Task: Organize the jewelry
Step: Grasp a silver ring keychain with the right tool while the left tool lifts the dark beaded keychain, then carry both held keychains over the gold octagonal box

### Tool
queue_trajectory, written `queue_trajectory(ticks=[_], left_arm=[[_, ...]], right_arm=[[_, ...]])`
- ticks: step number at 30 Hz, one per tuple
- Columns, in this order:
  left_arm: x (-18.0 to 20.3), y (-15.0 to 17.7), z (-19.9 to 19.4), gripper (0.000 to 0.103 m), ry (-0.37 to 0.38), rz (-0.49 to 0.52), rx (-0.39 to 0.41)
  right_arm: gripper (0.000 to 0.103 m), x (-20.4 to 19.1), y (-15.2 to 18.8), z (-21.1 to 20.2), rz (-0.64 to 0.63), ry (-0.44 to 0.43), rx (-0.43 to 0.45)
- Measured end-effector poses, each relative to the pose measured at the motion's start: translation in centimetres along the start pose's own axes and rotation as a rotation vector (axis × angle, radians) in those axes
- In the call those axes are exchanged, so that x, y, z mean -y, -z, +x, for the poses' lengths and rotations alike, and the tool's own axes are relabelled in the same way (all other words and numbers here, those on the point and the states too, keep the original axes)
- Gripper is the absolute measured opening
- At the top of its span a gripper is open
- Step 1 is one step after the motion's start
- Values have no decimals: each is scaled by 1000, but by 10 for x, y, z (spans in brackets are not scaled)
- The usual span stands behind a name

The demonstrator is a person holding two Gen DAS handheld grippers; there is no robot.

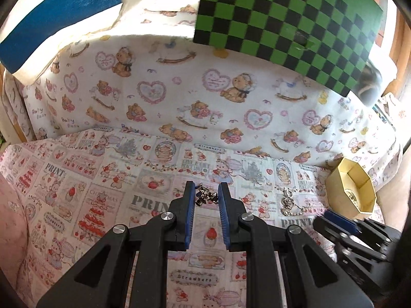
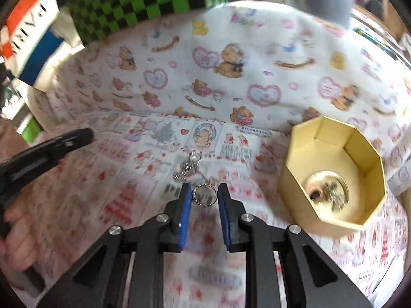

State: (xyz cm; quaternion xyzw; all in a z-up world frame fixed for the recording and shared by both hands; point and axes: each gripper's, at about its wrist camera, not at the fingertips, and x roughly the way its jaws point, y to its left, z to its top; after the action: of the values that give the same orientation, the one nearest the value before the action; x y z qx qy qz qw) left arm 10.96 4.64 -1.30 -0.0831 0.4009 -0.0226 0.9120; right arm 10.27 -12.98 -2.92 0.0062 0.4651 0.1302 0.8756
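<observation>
My left gripper [image 1: 205,192] is open over the printed cloth, its blue-padded fingers either side of a small dark and silver chain piece [image 1: 205,195]. A silver chain [image 1: 289,202] lies to its right, near a gold octagonal box [image 1: 352,188]. My right gripper [image 2: 204,195] is open, with a silver beaded ring [image 2: 204,195] between its fingertips; whether the pads touch it I cannot tell. The silver chain [image 2: 187,166] lies just beyond. The gold box [image 2: 334,172] stands open at the right with shiny jewelry [image 2: 326,190] inside. The left gripper [image 2: 46,151] shows at the left.
A teddy-bear print cloth [image 1: 205,97] rises as a wall behind the work area. A green and black checkered board [image 1: 287,15] leans above it. A blue and white bag [image 1: 51,15] sits at the top left. The right gripper [image 1: 359,241] shows at the lower right.
</observation>
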Motion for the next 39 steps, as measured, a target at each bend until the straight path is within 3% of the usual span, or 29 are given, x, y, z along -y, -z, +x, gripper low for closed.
queue_trajectory(ticks=[12, 15, 26, 39], left_arm=[[22, 7, -9, 17, 15, 72, 52], [26, 9, -13, 17, 19, 89, 68], [39, 13, -28, 17, 33, 118, 115], [69, 12, -67, 17, 141, 168, 195]], right_arm=[[20, 47, 28, -46, 81, -65, 134], [20, 51, 13, -55, 83, -79, 157], [20, 65, 7, -84, 111, -82, 247], [20, 85, 7, -117, 168, -92, 342]])
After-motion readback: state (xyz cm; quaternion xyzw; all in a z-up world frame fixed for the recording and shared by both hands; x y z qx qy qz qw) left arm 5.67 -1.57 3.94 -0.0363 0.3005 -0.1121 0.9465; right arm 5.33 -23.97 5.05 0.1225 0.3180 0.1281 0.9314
